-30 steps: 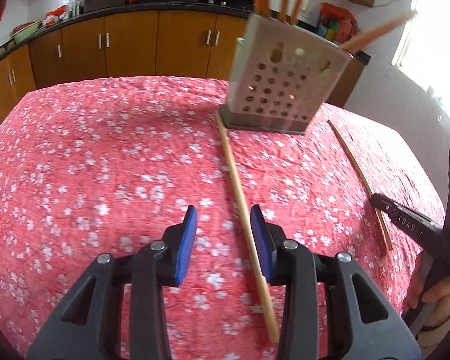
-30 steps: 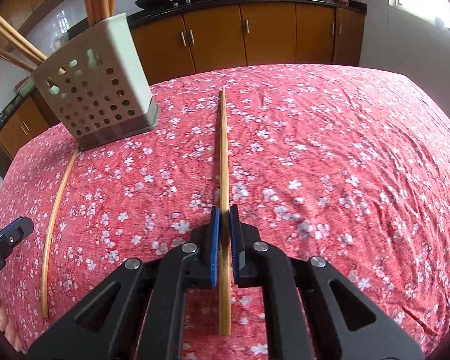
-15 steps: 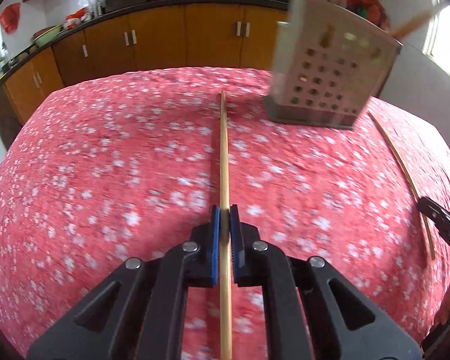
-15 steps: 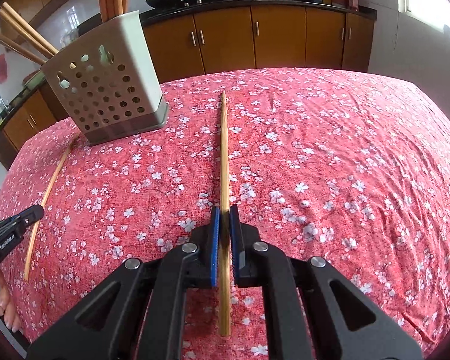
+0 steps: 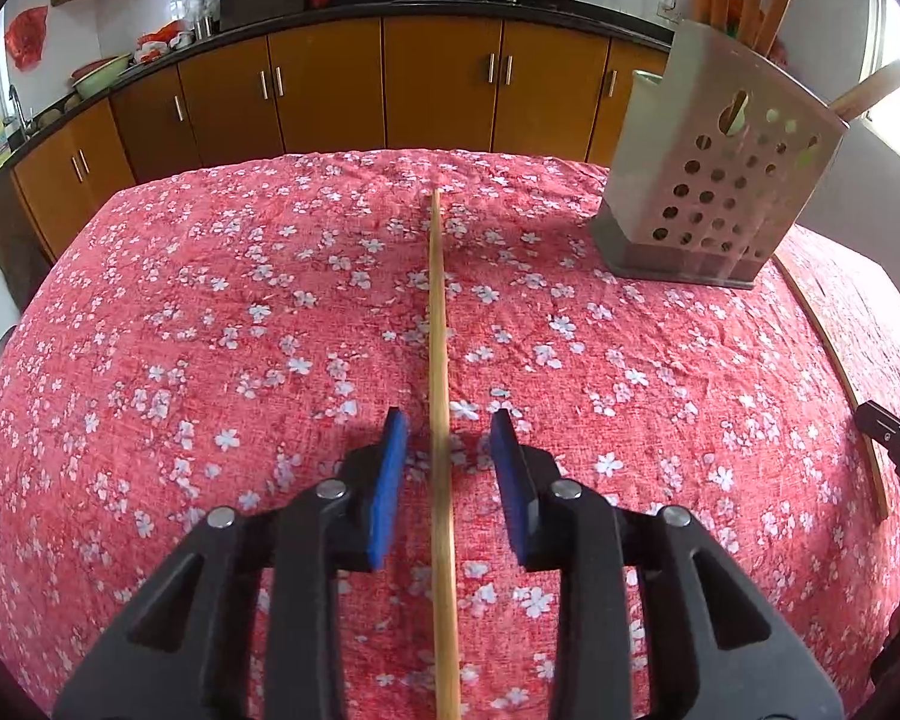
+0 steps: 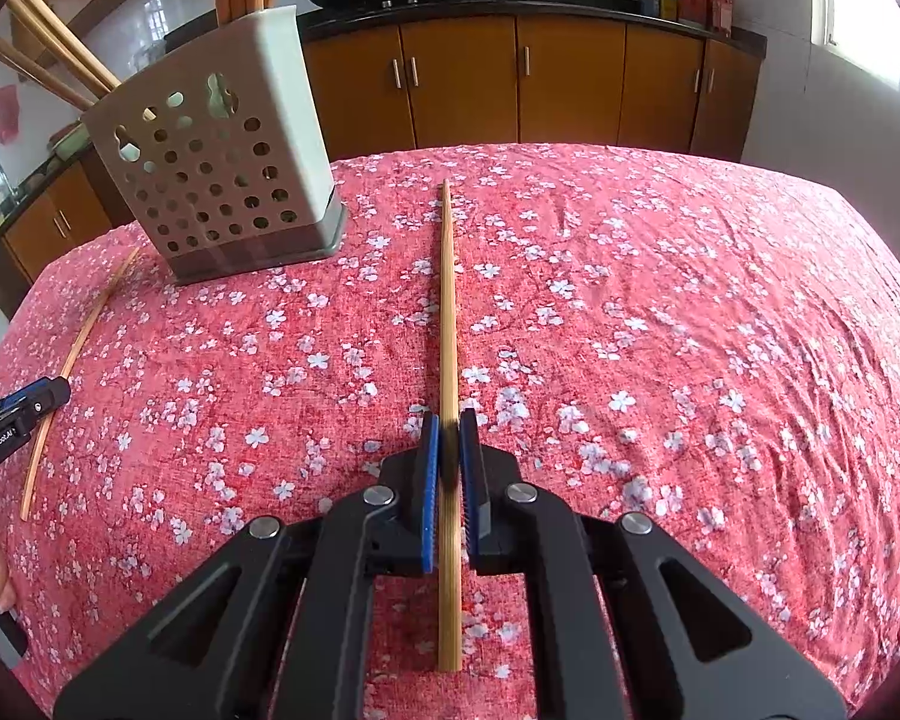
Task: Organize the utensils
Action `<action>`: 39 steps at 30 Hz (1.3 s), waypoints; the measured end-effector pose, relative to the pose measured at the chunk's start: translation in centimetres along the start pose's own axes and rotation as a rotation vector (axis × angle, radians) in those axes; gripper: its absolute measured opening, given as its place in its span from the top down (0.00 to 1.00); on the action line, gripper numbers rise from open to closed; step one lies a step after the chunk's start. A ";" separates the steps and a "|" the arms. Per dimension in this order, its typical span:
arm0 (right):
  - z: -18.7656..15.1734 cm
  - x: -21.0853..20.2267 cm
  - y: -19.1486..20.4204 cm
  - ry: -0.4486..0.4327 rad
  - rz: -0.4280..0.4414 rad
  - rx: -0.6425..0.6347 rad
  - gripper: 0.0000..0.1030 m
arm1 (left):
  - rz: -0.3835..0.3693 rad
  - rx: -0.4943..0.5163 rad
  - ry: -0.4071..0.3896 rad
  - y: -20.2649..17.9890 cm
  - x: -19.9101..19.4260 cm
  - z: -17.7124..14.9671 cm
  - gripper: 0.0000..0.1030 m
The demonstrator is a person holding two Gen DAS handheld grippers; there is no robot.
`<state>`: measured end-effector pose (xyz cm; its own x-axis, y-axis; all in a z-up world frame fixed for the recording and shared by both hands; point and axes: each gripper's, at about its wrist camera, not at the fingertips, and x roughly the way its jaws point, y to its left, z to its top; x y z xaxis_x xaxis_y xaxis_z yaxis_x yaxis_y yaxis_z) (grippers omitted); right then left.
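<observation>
Setting: a counter (image 5: 150, 360) under a red cloth printed with white blossoms carries the work; orange kitchen cabinets (image 5: 330, 96) stand behind it.
Holder: a grey perforated plastic utensil holder (image 5: 714, 192) stands upright near the far edge, several wooden chopsticks already leaning inside, presumably the place the loose ones are meant for.
Left claw: the left claw (image 5: 444, 438) has just been opening; its blue pads (image 5: 390, 480) stand spread on either side of a long pale bamboo chopstick (image 5: 438, 360) without pressing it. The stick runs straight between them and appears to lie on the cloth.
Right claw: the right claw (image 6: 448, 438) is pressed together, pinching a second bamboo chopstick (image 6: 448, 312) near its near end, the long part pointing away over the cloth, which suits tipping it into the holder.
Spacing: each loose stick lies to one side of the holder, so each claw works its own side.
Judgement: the left grip looks released, perhaps for a re-grasp; the left stick is not yet secured.
Risk: a thin round stick may roll as the pads close.
</observation>
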<state>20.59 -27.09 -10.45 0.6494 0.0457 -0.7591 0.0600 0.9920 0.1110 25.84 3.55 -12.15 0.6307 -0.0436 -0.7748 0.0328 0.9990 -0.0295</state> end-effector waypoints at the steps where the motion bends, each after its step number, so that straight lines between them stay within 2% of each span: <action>1: 0.0 0.0 0.0 0.000 -0.002 -0.002 0.92 | -0.005 -0.006 -0.001 0.1 -0.1 -0.1 0.71; 11: -0.1 0.1 0.1 0.000 -0.005 -0.008 0.92 | -0.030 -0.033 -0.004 1.3 -0.6 -0.3 0.71; 39: -0.1 0.1 0.1 0.000 -0.007 -0.005 0.92 | -0.033 -0.041 -0.005 1.2 -0.6 -0.3 0.71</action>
<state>20.60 -27.01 -10.56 0.6493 0.0392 -0.7595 0.0607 0.9928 0.1031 25.29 4.76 -11.87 0.6333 -0.0764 -0.7702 0.0219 0.9965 -0.0808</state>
